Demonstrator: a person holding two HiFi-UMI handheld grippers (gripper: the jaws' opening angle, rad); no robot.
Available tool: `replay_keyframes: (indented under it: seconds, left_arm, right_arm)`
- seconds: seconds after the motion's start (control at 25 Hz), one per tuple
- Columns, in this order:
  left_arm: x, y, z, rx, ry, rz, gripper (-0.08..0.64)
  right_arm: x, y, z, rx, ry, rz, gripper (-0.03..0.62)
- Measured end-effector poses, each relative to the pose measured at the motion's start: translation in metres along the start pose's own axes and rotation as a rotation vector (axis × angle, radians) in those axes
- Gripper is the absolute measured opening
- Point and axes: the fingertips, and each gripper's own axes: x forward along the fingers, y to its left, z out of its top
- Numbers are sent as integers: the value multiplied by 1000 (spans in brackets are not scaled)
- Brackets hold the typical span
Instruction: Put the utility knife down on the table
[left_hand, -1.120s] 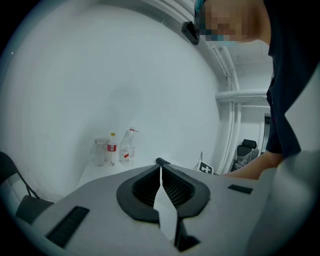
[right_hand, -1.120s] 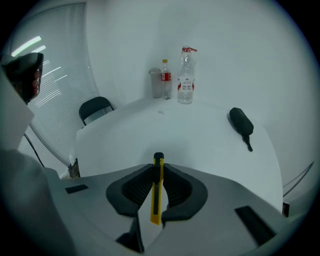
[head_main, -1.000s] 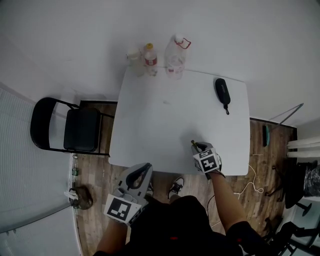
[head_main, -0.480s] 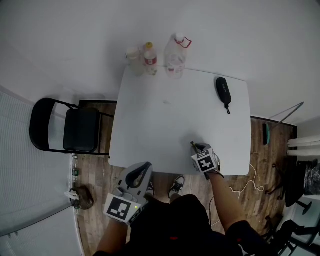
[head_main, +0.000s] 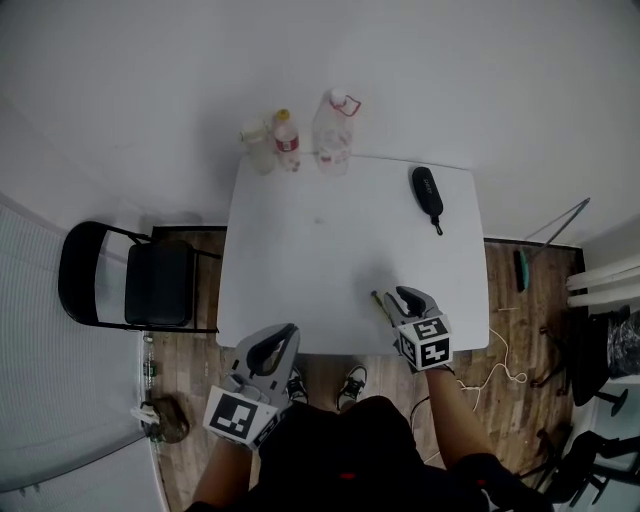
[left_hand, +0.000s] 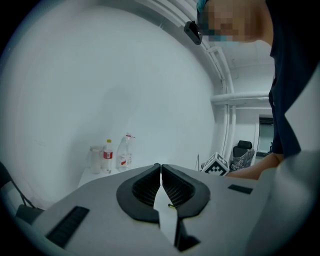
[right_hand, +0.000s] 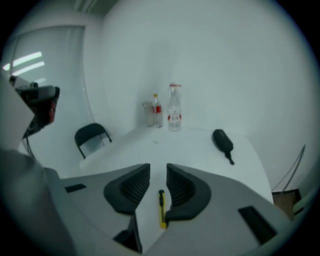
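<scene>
**Yellow knife released on the white desk**

The slim yellow-and-black utility knife lies flat on the white rectangular desk, near its front edge. The right gripper hangs above it with its jaws opening. The knife shows between them, free of both pads. The left gripper is held off the desk's front edge, jaws clenched together on nothing

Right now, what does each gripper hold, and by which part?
Nothing. The knife lies on the table under the right gripper, whose jaws are opening clear of it. The left gripper is shut and empty.
</scene>
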Motion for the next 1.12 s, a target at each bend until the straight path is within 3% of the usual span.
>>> replay_keyframes:
  seconds: [0.16,0.52,0.68,0.96,1.12]
  left_arm:
    - [0,-10,16,25,-32,-49,31]
    - [-3,-33,61,114,-76,-141,31]
    - [-4,-33,83,118,-166,-159,31]
    - [-10,-31,102,160,-203,-178,31]
    - [-14,-32,105,168,-206,-184,31]
  right_arm:
    - [-50,5,48,40,-169,-34,73]
    - [-142,28,97,14,-355,-125,46]
    - [-181,39,120,-24,-460,-138,34]
    - [-241,57,171,-108,-674,-190,28]
    - [-253,67,187,-133,-731,-189,28]
